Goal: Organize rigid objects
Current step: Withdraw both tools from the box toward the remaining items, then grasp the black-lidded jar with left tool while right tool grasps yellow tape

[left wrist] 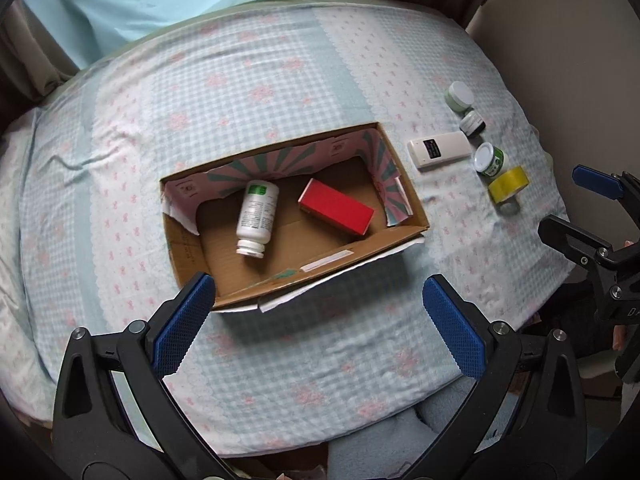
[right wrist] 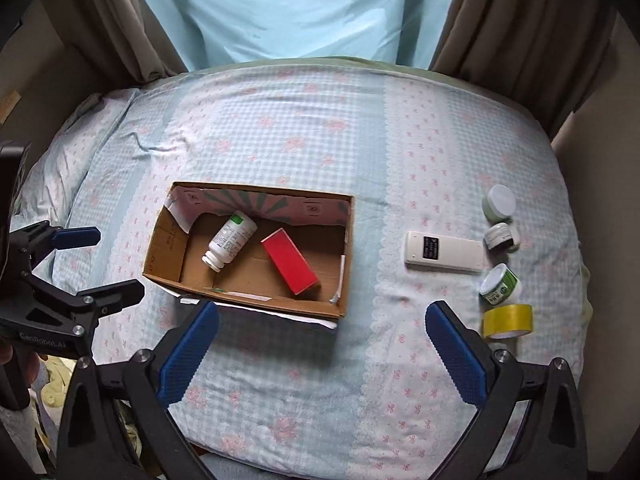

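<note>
Sorting is partway: bottle (right wrist: 229,237) and red box (right wrist: 290,267) lie in the cardboard box (right wrist: 164,240); remote (right wrist: 444,251), jars (right wrist: 500,284) and tape (right wrist: 507,321) wait right. Both right gripper (right wrist: 320,356) and left gripper (left wrist: 318,326) hover spread, empty. Next, the right one probably reaches for the tape. Checked bedsheet (right wrist: 320,140), curtains (right wrist: 500,20) far.

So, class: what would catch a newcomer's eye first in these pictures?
The open cardboard box mid-bed, holding a bright red box and a white bottle lying on its side. To its right, on the bedsheet, a white remote, three small jars and a yellow tape roll.
</note>
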Available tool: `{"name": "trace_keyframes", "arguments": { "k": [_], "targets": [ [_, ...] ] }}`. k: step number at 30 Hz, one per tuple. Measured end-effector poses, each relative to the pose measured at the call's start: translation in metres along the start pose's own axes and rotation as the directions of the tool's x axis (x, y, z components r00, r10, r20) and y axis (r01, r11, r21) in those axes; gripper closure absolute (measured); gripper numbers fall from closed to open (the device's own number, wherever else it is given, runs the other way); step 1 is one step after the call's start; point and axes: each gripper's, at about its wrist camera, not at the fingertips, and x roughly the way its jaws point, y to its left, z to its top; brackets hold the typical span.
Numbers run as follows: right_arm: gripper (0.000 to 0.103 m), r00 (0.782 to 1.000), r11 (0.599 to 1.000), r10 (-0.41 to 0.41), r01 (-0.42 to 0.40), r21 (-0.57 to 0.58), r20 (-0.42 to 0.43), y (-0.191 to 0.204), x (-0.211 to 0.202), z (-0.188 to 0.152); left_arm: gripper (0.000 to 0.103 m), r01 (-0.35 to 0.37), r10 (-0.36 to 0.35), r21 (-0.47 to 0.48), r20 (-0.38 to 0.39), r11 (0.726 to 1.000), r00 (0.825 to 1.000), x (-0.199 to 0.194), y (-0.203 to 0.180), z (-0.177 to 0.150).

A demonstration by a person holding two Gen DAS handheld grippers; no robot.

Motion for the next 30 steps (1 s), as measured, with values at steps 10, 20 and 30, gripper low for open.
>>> {"name": "trace_keyframes", "arguments": {
  "k": [10, 20, 30],
  "targets": [
    [0.000, 0.994, 0.984, -0.102, 0.098, 0.148, 0.024, -0.112, -0.026, -0.037, 0.000, 0.020, -0.020, 0.146, -0.001, 0.989, 1.000, 0.015, -0.087, 0.049],
    [0.000, 0.990, 0.977, -0.135, 0.141, 0.157, -0.050, -0.204, 0.009, -0.041, 0.000, 0.064, -0.050, 0.264, -0.061, 0.962, 0.997, 0.081, -0.171, 0.124],
    [0.000, 0.963, 0.967, 0.001, 0.067, 0.244, -0.270, -0.283, 0.108, -0.058, 0.000, 0.125, -0.045, 0.399, -0.205, 0.908, 0.978, 0.192, -0.265, 0.206]
  ]
}}
